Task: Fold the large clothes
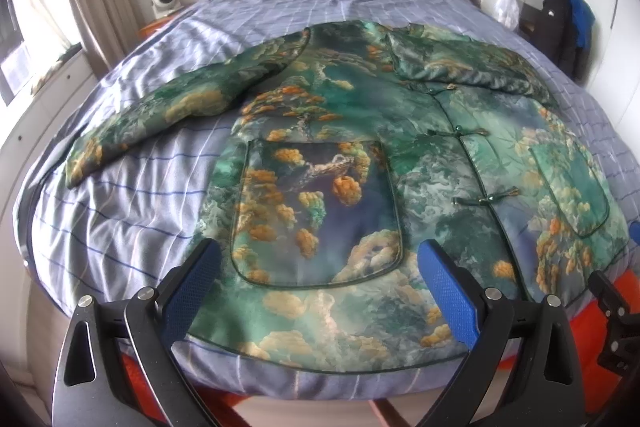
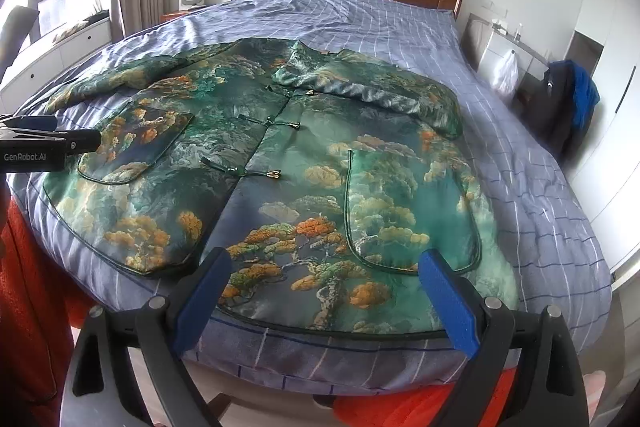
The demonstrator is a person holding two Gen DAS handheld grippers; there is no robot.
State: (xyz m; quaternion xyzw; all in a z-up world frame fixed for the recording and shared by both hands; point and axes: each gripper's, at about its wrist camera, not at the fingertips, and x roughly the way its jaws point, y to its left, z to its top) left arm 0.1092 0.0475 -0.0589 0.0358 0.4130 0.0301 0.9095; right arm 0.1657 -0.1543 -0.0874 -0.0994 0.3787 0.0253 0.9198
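Left wrist view: the left claw [image 1: 318, 291] is spread wide and empty, hovering over the near hem of the jacket [image 1: 360, 155], which lies flat on the bed [image 1: 120, 211] with collar far and hem near. The outstretched sleeve [image 1: 160, 115] runs far-left, so I'd say the left arm is closer. Right wrist view: the right claw [image 2: 324, 301] is spread too, over the near-right hem, and that side's sleeve [image 2: 380, 91] already lies folded across the chest.

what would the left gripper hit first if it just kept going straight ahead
Most likely the jacket: the open left gripper points over its hem at the big patch pocket, with nothing in between. Depth is hard to judge through the fisheye, so it might instead skim above the fabric.
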